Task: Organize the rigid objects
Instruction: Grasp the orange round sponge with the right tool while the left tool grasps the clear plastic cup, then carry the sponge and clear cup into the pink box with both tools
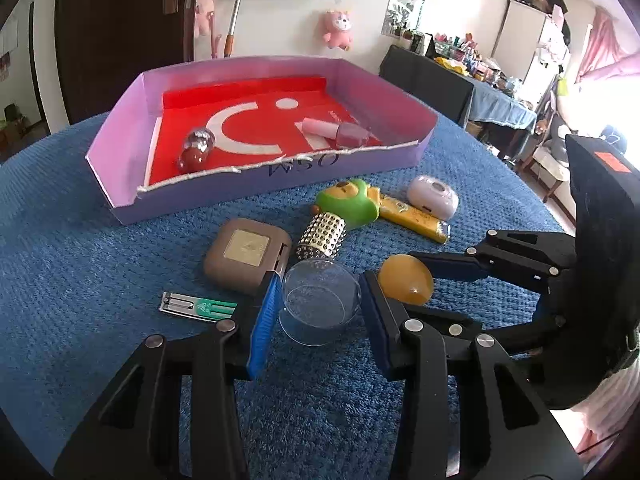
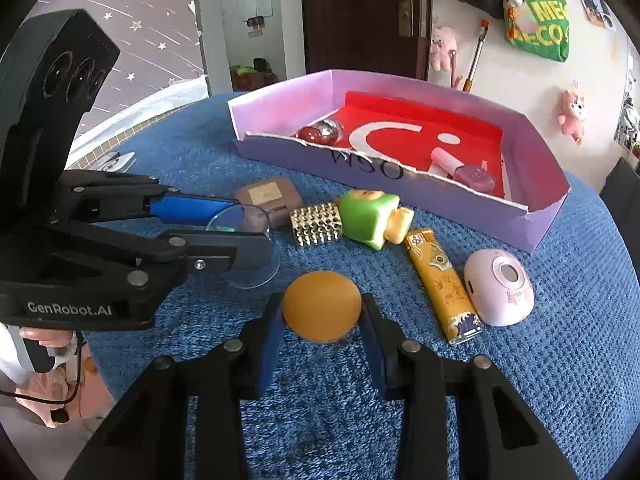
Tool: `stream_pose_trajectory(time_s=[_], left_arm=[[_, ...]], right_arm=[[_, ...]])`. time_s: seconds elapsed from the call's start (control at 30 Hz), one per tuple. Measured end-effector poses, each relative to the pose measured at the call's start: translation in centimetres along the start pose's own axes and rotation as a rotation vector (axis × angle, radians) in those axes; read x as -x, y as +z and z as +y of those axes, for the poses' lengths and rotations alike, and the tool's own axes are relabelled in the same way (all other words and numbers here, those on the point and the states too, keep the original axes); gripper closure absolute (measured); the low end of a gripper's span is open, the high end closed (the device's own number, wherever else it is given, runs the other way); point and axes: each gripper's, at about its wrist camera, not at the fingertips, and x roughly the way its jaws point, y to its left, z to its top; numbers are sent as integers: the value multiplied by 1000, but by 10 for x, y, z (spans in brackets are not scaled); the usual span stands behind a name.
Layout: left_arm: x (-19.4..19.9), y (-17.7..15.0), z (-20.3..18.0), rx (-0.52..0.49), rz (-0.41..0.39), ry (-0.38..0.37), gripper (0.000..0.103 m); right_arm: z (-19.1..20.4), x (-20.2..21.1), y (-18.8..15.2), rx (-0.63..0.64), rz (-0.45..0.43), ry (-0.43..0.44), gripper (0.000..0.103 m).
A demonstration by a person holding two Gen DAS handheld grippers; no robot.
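A clear round cup (image 1: 316,308) stands on the blue cloth, and my left gripper (image 1: 320,280) is shut on it with a pad against each side. The same cup (image 2: 244,240) and left gripper (image 2: 250,226) appear at the left of the right wrist view. My right gripper (image 2: 321,300) is shut on an orange ball (image 2: 320,308); from the left it shows as the ball (image 1: 400,280) between two fingers. Behind them sits a purple box (image 1: 120,128) with a red liner, holding a pink nail polish bottle (image 1: 340,132) and a red and silver bauble (image 1: 196,148).
Between the grippers and the box lie a brown square case (image 1: 244,252), a gold studded cylinder (image 1: 320,240), a green toy (image 1: 348,204), a yellow lighter (image 1: 416,218), a pink oval device (image 1: 434,196) and a nail clipper (image 1: 192,306). The round table's edge curves off on both sides.
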Motion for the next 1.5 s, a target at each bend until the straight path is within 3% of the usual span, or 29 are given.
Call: stream_pose_trajectory(time_s=[0.37, 1.03, 1.5], left_arm=[[33, 8, -5, -17, -79, 4, 64], [51, 4, -8, -15, -106, 6, 64], [43, 52, 10, -23, -123, -34, 64]], right_arm=[[7, 32, 11, -6, -83, -9, 63], [7, 42, 12, 11, -97, -33, 63], [-21, 24, 63, 34, -108, -25, 63]])
